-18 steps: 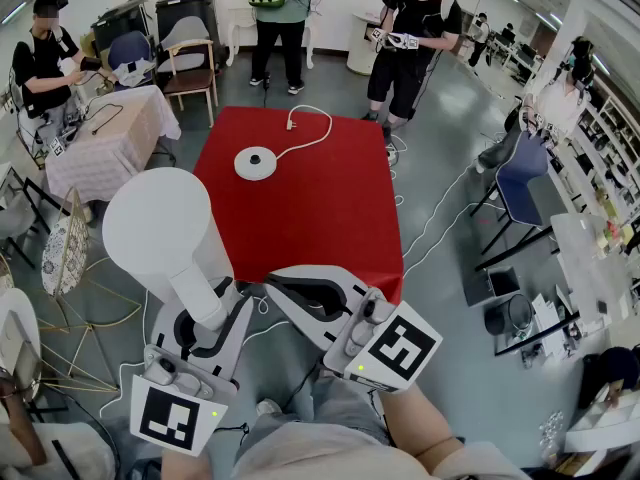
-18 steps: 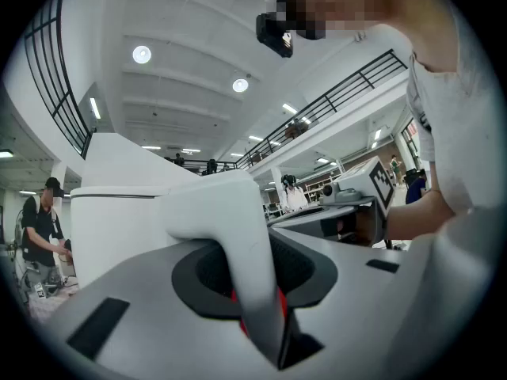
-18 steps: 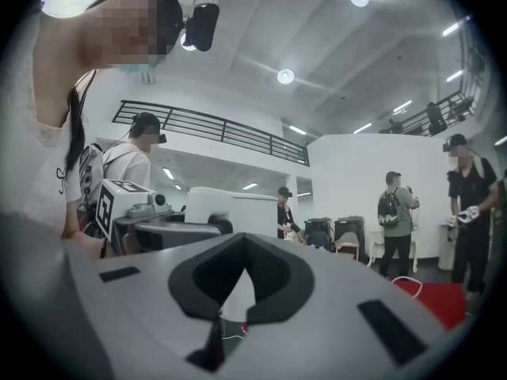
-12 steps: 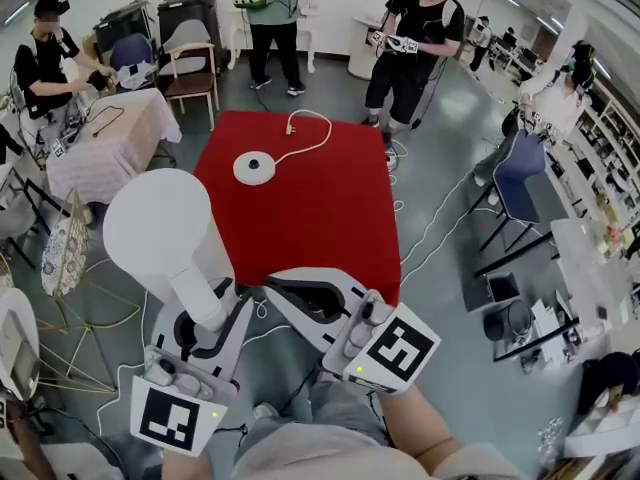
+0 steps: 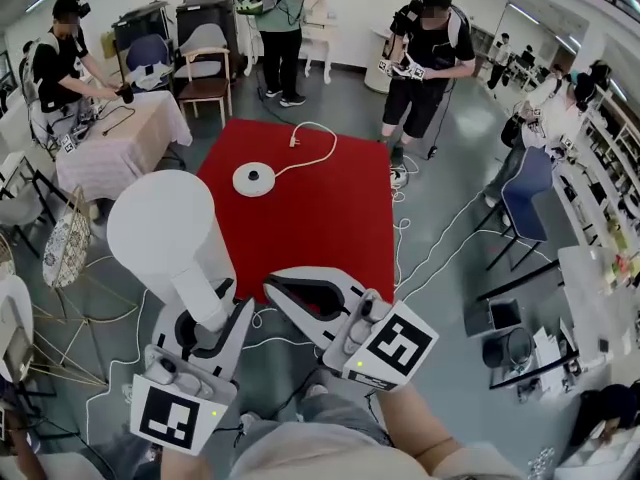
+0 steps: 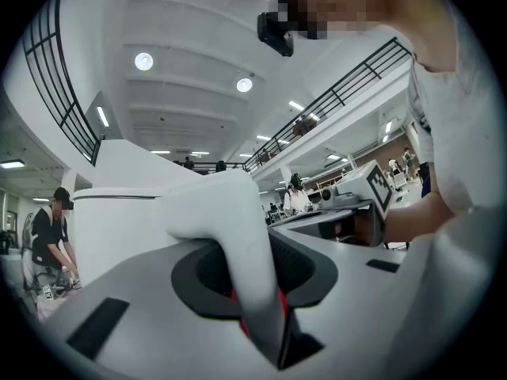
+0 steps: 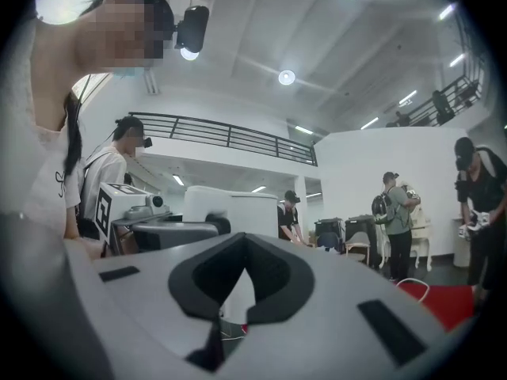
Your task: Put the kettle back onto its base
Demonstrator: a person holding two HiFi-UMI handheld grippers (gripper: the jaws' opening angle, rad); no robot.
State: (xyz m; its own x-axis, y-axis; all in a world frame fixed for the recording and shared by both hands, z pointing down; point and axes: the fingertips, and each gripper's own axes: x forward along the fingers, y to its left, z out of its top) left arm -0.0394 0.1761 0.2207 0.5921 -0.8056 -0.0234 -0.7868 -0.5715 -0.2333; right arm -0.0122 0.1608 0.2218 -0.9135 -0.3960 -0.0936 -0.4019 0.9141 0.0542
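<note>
A tall white kettle (image 5: 165, 233) hangs in the air near the front left corner of the red table (image 5: 330, 228). My left gripper (image 5: 205, 320) is shut on the kettle's handle (image 6: 249, 275), which stands upright between the jaws in the left gripper view. The round white base (image 5: 254, 179) lies on the far left part of the table, its white cord (image 5: 312, 140) curling toward the far edge. My right gripper (image 5: 300, 293) hovers beside the kettle above the table's near edge, shut, with nothing in it. In the right gripper view the kettle (image 7: 234, 208) shows just past the right gripper (image 7: 238, 287).
Several people stand beyond the table (image 5: 425, 58) and at the left (image 5: 60, 58). A cloth-covered table (image 5: 120, 138) and chairs (image 5: 205, 63) are at the back left, a blue chair (image 5: 530, 183) at the right. Cables (image 5: 430, 238) trail over the floor.
The red table and base have slid slightly lower in the head view. Both grippers and the kettle keep their places in the frame, with the left grip unchanged.
</note>
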